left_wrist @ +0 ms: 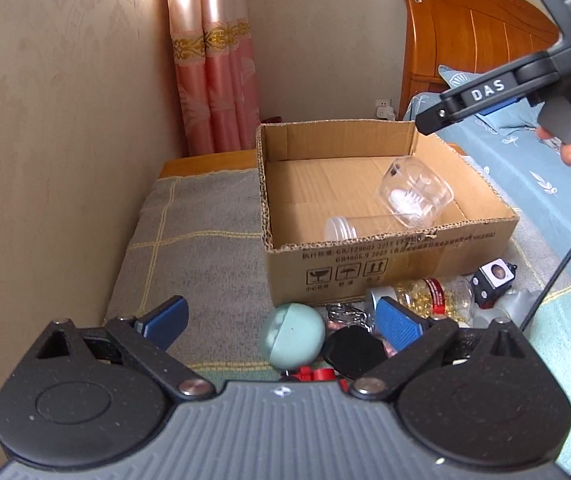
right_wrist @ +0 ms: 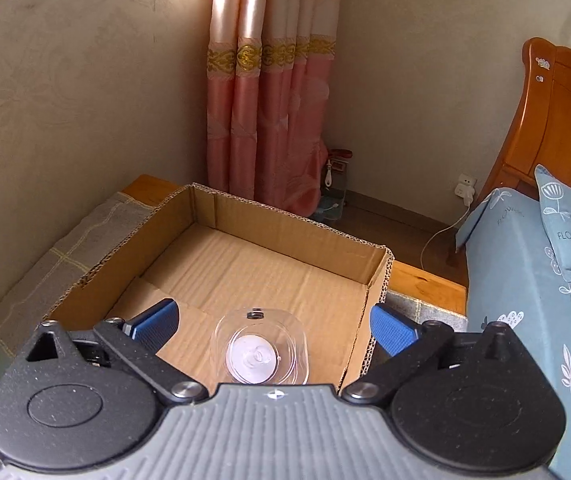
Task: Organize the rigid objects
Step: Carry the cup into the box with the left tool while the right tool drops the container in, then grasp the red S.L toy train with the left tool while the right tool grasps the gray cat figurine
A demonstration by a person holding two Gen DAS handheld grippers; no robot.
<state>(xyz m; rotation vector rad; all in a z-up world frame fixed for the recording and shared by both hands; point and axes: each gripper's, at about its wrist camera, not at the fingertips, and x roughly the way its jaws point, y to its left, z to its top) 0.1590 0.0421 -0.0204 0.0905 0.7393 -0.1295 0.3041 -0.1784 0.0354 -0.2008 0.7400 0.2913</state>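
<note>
An open cardboard box [left_wrist: 385,256] stands on a grey plaid cloth. Inside it lie a clear plastic container [left_wrist: 415,192] and a clear jar with a white lid [left_wrist: 341,229]. The clear container also shows in the right wrist view [right_wrist: 261,350], below my right gripper [right_wrist: 273,326], which is open and empty above the box [right_wrist: 377,276]. My left gripper [left_wrist: 281,320] is open and empty, low over a pile in front of the box: a teal ball [left_wrist: 291,334], a black disc [left_wrist: 353,352], a bottle of yellow capsules [left_wrist: 425,296] and a black cube [left_wrist: 493,280].
A beige wall [left_wrist: 45,140] runs along the left. Pink curtains [left_wrist: 213,80] hang behind the box. A bed with blue bedding [right_wrist: 533,280] and a wooden headboard [left_wrist: 465,32] is at the right. A red item [left_wrist: 309,374] and keys [left_wrist: 343,314] lie in the pile.
</note>
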